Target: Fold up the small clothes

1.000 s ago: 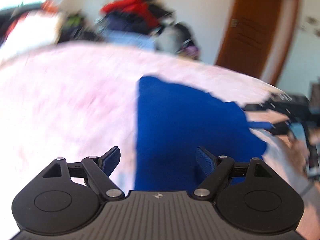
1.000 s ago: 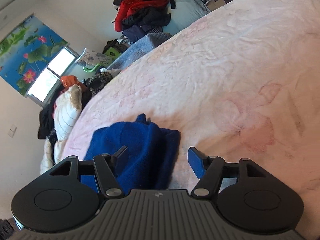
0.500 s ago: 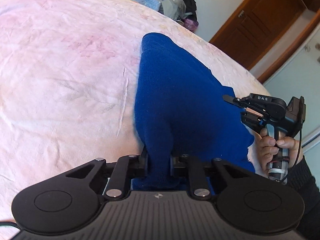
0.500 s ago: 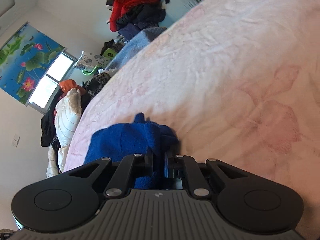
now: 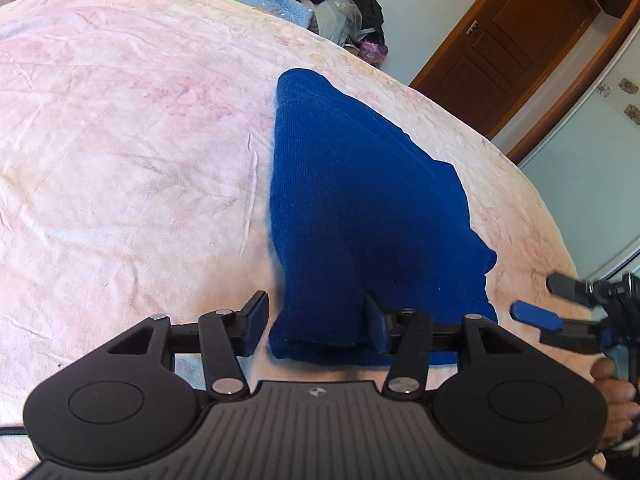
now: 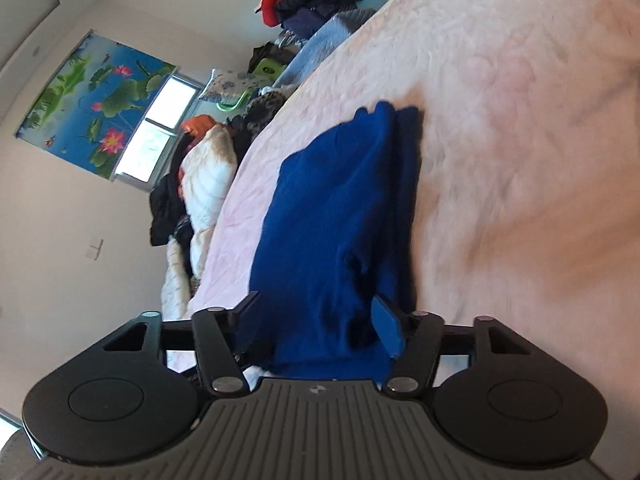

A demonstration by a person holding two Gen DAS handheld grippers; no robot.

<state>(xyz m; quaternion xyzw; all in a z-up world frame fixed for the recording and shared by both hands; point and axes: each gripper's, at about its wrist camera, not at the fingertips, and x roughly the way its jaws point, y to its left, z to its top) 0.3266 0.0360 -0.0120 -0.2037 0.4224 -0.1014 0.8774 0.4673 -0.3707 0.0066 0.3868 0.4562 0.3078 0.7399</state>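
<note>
Jaws of left gripper (image 5: 316, 328) and right gripper (image 6: 320, 328) just reopened, parted around blue garment (image 5: 360, 200); door (image 5: 504, 52) only leftward

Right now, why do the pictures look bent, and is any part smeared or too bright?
Left wrist view: the fisheye lens bows the pink bedspread into a dome; the right gripper at the edge is motion-smeared. Right wrist view: tilted, the blue garment and nearby bedspread blur, and the window is blown out white.
</note>
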